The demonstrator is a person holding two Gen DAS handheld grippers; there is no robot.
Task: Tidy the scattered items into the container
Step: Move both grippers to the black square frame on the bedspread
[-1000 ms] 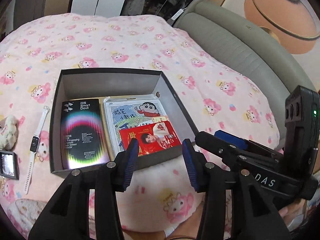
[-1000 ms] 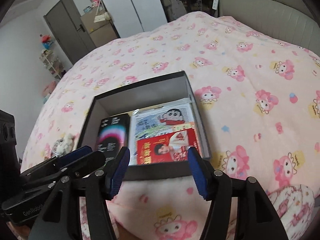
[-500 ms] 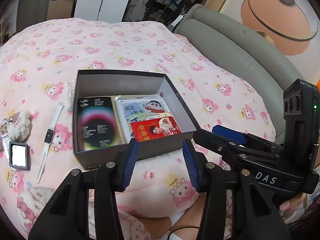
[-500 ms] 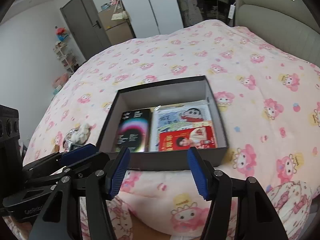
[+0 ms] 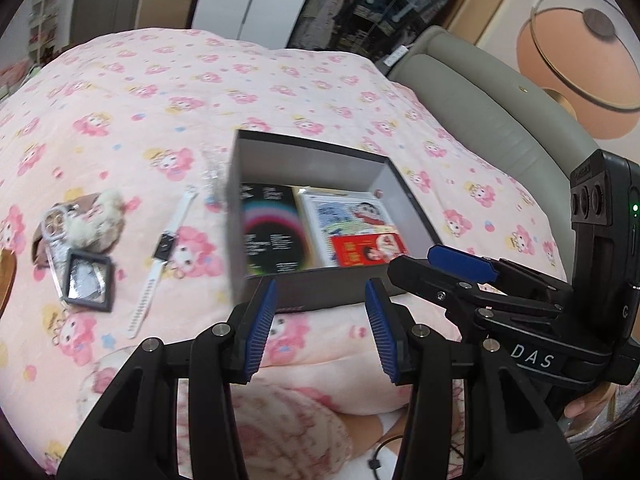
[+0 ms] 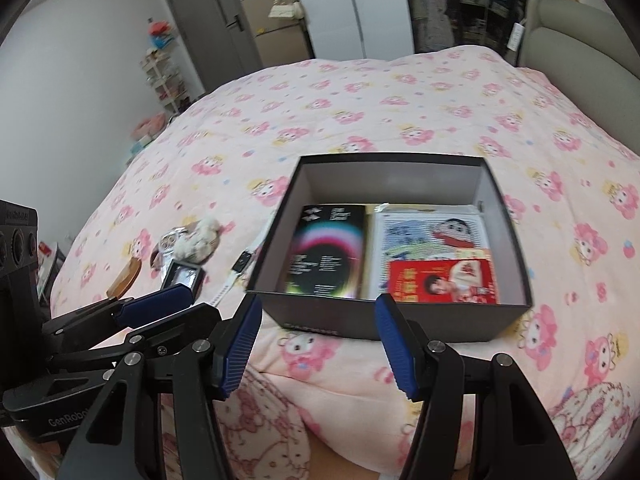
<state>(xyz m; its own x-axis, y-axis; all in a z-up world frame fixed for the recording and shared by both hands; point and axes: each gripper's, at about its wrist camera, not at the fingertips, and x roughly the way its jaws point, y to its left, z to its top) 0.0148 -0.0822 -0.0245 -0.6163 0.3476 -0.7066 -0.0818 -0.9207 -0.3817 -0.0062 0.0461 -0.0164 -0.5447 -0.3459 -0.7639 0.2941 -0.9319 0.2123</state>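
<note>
A black open box [image 5: 320,300] sits on the pink bed; its front wall [image 6: 360,320] faces me. Inside lie a black rainbow-print pack [image 5: 272,236], a cartoon pack [image 5: 348,212] and a red card [image 5: 368,248]. Left of the box lie a white smartwatch [image 5: 160,256], a small black square case [image 5: 86,280] and a fluffy white charm on a clear phone case [image 5: 96,220]. My left gripper [image 5: 320,328] hovers open and empty before the box. My right gripper [image 6: 320,340] is open and empty too, just short of the box front.
A crumpled clear wrapper [image 5: 212,168] lies by the box's far left corner. A brown wooden piece [image 6: 124,280] lies at the bed's left edge. A grey padded headboard [image 5: 500,112] bounds the right side. The pink printed quilt [image 6: 360,100] spreads beyond the box.
Both grippers have drawn back and swung left. The box now sits farther off and to the right, and more of the scattered items show at the left. Jaws unchanged.
</note>
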